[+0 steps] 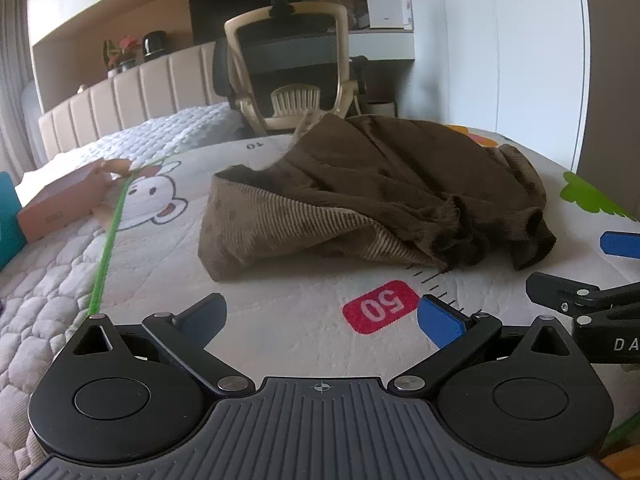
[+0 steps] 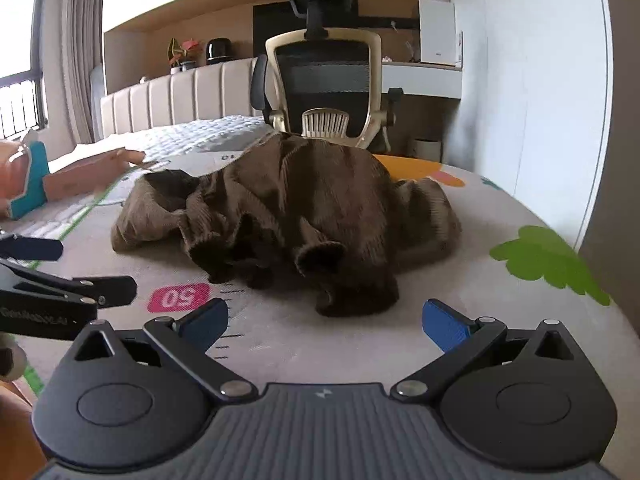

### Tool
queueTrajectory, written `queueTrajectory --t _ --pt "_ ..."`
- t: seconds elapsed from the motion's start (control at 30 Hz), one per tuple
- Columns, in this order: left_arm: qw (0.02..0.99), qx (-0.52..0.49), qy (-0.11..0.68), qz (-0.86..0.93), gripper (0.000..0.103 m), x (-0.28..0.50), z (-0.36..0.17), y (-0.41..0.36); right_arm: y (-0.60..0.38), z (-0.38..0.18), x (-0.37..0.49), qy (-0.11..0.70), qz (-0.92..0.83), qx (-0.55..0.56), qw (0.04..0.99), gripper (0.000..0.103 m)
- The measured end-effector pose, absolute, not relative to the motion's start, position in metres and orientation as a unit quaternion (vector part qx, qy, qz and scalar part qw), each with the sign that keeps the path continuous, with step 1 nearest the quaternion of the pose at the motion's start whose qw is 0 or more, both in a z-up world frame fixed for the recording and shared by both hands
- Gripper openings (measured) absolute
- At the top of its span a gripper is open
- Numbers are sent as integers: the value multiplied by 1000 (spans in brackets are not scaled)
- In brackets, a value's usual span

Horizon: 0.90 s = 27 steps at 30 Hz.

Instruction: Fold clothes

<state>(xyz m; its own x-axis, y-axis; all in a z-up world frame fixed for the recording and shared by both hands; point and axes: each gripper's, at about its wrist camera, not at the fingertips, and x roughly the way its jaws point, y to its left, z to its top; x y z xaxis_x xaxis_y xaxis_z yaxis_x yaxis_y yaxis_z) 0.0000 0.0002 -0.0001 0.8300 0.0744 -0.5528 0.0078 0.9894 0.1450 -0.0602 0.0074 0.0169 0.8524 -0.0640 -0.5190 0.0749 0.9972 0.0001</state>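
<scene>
Jaws on both grippers stand spread wide with nothing between them. On the left gripper [image 1: 322, 320] the blue pads [image 1: 440, 322] hang just above the mat [image 1: 280, 320], close to a red "50" label [image 1: 380, 306] printed beside a ruler scale. The right gripper [image 2: 326, 322] hovers alongside, its own pads [image 2: 446, 326] just as far apart; each gripper shows at the edge of the other's view, so they sit side by side, near one another but apart.

Ahead of both lies the garment [image 1: 372, 196], a brown corduroy piece heaped in a crumpled mound on the mat, neither gripper touching it. From the left wrist view, a paler ribbed stretch faces the camera and two dark cuffs [image 1: 532, 236] flop toward the near right. From the right wrist view the mound [image 2: 288, 208] rises in the middle, with the cuffs drooping onto the mat just short of the open jaws.

The mat lies over a quilted bed [image 1: 48, 300] and carries a cartoon bear [image 1: 156, 196], a green stripe and a green leaf shape [image 2: 548, 260]. A pink box [image 1: 60, 204] rests off to the left. Behind the garment stands an office chair [image 2: 324, 80] with a cream frame, and a padded headboard [image 2: 180, 96] runs along the wall.
</scene>
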Motion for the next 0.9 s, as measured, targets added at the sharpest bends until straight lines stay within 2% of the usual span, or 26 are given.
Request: queueTrajectory --t 0.2,0.47,0.9 --pt "952 62 298 14 103 0 -1 3 6 14 -45 289 -26 49 956 103" --pt "950 51 308 11 103 1 -2 6 4 19 -57 262 -25 54 963 103" --pt "948 46 313 11 103 3 -3 8 7 17 -53 274 -17 53 960 103"
